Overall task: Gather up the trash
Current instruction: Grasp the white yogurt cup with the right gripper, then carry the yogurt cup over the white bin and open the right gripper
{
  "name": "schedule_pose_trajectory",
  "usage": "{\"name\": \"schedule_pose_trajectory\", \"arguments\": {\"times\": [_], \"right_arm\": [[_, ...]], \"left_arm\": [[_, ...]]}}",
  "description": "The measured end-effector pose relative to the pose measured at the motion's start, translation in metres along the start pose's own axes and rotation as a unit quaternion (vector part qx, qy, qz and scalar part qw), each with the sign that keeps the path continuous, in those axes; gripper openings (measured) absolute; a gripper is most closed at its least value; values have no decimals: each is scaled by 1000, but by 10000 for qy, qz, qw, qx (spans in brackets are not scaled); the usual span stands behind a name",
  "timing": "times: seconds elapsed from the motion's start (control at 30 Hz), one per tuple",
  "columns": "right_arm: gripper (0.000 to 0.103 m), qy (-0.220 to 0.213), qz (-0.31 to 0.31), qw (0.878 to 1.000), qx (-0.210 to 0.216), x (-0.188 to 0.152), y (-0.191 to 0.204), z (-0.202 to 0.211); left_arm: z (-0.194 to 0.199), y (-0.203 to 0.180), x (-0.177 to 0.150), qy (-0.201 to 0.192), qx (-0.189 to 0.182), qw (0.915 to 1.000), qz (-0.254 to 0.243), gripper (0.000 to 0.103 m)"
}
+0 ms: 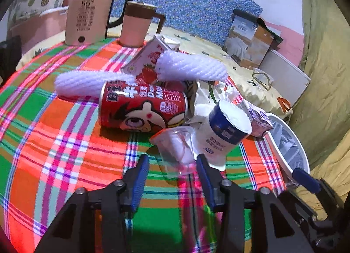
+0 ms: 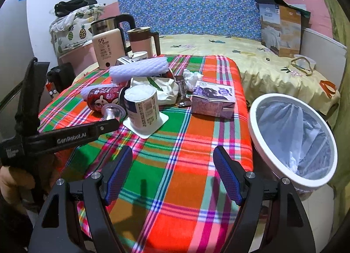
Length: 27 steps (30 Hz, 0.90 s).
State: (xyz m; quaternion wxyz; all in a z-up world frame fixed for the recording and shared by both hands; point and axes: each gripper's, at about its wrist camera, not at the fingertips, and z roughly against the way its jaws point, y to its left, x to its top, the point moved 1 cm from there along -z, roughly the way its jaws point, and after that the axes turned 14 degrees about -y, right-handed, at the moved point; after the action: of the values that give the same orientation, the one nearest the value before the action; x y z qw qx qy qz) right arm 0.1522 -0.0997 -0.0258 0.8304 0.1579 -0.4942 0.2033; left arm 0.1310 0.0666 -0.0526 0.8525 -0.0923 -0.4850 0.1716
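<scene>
Plaid orange-green tablecloth [image 2: 175, 143], red can [image 1: 142, 106], white bin [image 2: 262, 143]

a kettle [image 2: 111, 24] and pink mug [image 2: 143, 41] stand behind a cream box [image 2: 107, 48].

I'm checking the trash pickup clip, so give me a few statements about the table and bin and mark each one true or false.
1. The red can lies on its side. True.
2. The white bin stands on the table. False: it stands beside the table's edge, lined with a clear bag.
3. The left gripper has a clear plastic cup between its fingers. True, though its fingers do not visibly press it.
4. The right gripper holds the purple carton. False: its fingers are open and empty above the plaid cloth.
5. The yogurt cup stands upright. False: it stands upside down, on its wide rim.
</scene>
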Motion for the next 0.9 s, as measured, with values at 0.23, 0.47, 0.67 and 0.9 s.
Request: {"name": "schedule_pose_trajectory", "arguments": {"times": [0.23, 0.47, 0.67, 0.9], "right_arm": [[77, 54, 134, 9995, 269, 8, 12, -26], [77, 105, 180, 9987, 470, 19, 21, -52], [73, 161, 229, 9982, 528, 23, 26, -66], [54, 156, 154, 9982, 551, 24, 25, -62]], "left_arm": [[5, 11, 1, -30, -41, 10000, -47, 30], [12, 24, 1, -82, 28, 9999, -105, 29], [15, 32, 2, -103, 41, 9999, -125, 29], [19, 33, 3, -128, 37, 9998, -146, 29]]}}
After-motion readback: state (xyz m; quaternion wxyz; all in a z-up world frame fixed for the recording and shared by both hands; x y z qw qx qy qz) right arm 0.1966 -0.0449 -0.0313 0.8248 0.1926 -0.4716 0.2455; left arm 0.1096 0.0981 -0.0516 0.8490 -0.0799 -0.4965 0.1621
